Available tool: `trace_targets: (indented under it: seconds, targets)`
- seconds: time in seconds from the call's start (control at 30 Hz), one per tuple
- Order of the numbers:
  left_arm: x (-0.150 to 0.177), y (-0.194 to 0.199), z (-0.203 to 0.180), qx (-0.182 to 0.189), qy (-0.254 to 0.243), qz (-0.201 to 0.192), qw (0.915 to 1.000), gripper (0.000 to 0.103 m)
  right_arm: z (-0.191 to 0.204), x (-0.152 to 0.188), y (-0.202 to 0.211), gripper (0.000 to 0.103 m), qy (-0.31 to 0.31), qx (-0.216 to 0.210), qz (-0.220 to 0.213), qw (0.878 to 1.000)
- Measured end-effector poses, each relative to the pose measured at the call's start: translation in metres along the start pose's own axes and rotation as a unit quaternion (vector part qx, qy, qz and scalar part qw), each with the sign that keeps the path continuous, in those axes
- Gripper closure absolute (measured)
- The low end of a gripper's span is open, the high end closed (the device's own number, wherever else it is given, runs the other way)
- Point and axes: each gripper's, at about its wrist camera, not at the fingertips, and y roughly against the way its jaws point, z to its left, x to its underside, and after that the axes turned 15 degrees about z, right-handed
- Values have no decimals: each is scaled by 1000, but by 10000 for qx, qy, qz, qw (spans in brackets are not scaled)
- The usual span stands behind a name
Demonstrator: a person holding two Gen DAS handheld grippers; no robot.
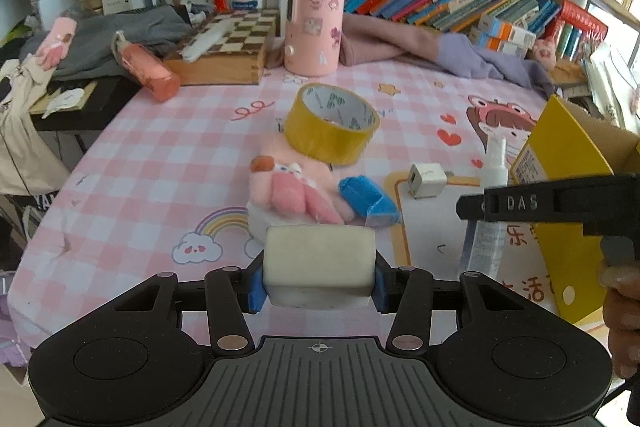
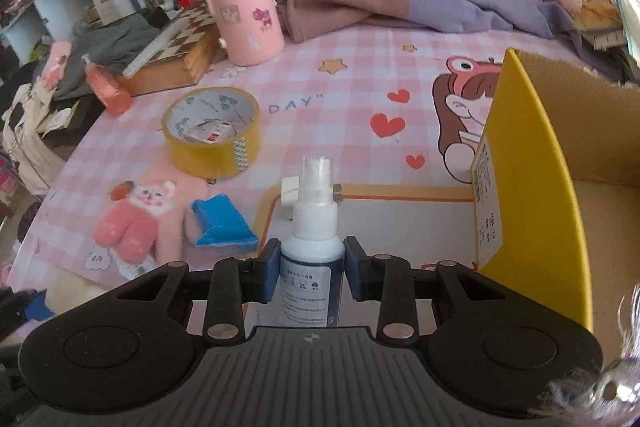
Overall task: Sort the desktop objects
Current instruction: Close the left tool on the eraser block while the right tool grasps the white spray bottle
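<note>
Yellow card, stiff and glossy, forms the box [image 2: 532,155] at the right edge of the right wrist view, open-topped, with brown card inside. It stands just beside the right tongs [image 2: 311,269], to their right, so that hand is much the nearer; I judge the coming move a short swing that way.

Those tongs pinch a white plastic spray bottle [image 2: 314,227], its long axis running away from the camera, nozzle toward the upper frame.

Left tongs [image 1: 319,285] pinch a cream block [image 1: 320,261], matte and round-edged, its length across the pads, at lower centre of the left view.

On the pink checked bench [image 2: 328,75] lie glossy tape [image 2: 213,131], a fuzzy plush [image 2: 132,217], a blue packet [image 2: 222,223] and a small charger [image 1: 427,181].
</note>
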Motion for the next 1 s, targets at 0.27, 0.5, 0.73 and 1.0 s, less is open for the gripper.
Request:
trace_targets:
  seconds: [0.27, 0.5, 0.73, 1.0]
  targets:
    - [7, 9, 2, -31, 115, -92, 9999, 56, 4, 13, -9, 72, 224, 105, 374, 9990]
    - [5, 8, 5, -137, 162, -20, 9998, 56, -3, 15, -27, 72, 173, 207, 644, 9976]
    - [1, 8, 5, -161, 157, -18, 9997, 56, 2, 14, -30, 73, 580, 359, 579, 9960]
    - [-1, 21, 6, -36, 51, -256, 9997, 56, -4, 11, -11, 73, 361, 233, 256, 9987]
